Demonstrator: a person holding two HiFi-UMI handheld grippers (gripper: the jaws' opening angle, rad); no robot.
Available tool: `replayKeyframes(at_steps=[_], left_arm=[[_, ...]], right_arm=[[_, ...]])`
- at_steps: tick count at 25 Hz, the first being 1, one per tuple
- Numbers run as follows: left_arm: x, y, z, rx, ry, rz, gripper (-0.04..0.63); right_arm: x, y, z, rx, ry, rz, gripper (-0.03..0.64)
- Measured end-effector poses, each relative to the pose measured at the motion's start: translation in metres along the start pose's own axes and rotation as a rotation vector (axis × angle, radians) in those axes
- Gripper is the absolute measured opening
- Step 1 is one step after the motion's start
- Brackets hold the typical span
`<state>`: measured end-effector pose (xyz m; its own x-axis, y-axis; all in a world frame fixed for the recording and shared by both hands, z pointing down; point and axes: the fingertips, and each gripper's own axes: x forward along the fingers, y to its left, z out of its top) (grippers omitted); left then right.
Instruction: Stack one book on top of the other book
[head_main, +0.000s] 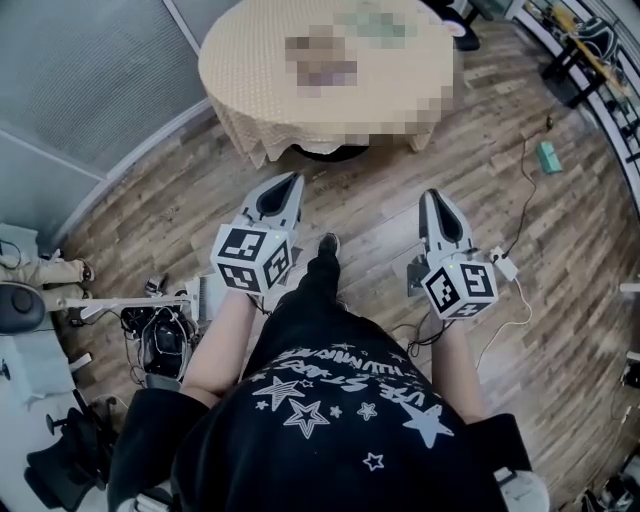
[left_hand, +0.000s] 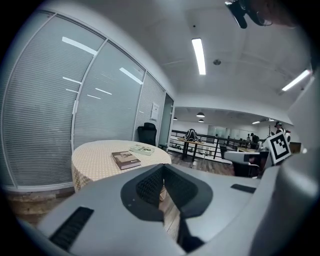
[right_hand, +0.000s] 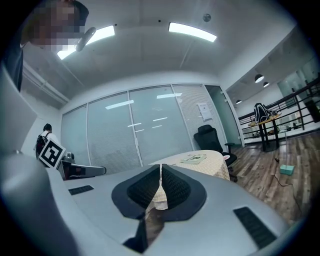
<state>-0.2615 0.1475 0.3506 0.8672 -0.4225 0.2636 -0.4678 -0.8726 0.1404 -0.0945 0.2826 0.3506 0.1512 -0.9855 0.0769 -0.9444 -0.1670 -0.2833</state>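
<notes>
Head view: from above, steeply down, well back from the round table (head_main: 235, 85) at frame top. Both gripper views: low, roughly level, facing that table from afar, sharing its top and green book (left_hand: 142, 149).

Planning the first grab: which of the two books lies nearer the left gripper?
The dark brown book, towards the table edge on this side; the pale green book lies farther back behind it.

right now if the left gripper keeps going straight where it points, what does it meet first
Probably the draped cloth of the round table, with open wood floor until then. The left gripper, jaws shut and empty, aims at its near side; height is hard to judge.
</notes>
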Motion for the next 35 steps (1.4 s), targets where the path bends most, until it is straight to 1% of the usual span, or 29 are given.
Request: replayKeyframes(at_steps=[5, 10, 17, 22, 27, 31, 35], left_arm=[[0.042, -0.004, 0.001, -0.001, 0.01, -0.063, 0.008], [0.09, 0.005, 0.015, -0.009, 0.025, -0.111, 0.008], [0.145, 0.036, 0.035, -0.016, 0.042, -0.147, 0.008], [0.188, 0.06, 0.043, -0.022, 0.062, -0.183, 0.008], [0.228, 0.086, 0.047, -0.028, 0.068, -0.206, 0.008], [0.252, 0.103, 0.046, -0.025, 0.086, -0.222, 0.008], [0.268, 0.107, 0.043, -0.023, 0.106, -0.242, 0.008]], right_arm=[[0.013, -0.027, 0.01, -0.014, -0.009, -0.062, 0.028], [0.041, -0.059, 0.021, 0.0, -0.008, -0.118, 0.028], [0.096, -0.081, 0.032, 0.018, 0.007, -0.165, 0.028], [0.15, -0.089, 0.041, -0.002, 0.011, -0.168, 0.028], [0.192, -0.103, 0.04, 0.003, 0.025, -0.184, 0.028], [0.208, -0.113, 0.034, 0.011, 0.035, -0.212, 0.029], [0.212, -0.124, 0.032, 0.016, 0.046, -0.244, 0.028]])
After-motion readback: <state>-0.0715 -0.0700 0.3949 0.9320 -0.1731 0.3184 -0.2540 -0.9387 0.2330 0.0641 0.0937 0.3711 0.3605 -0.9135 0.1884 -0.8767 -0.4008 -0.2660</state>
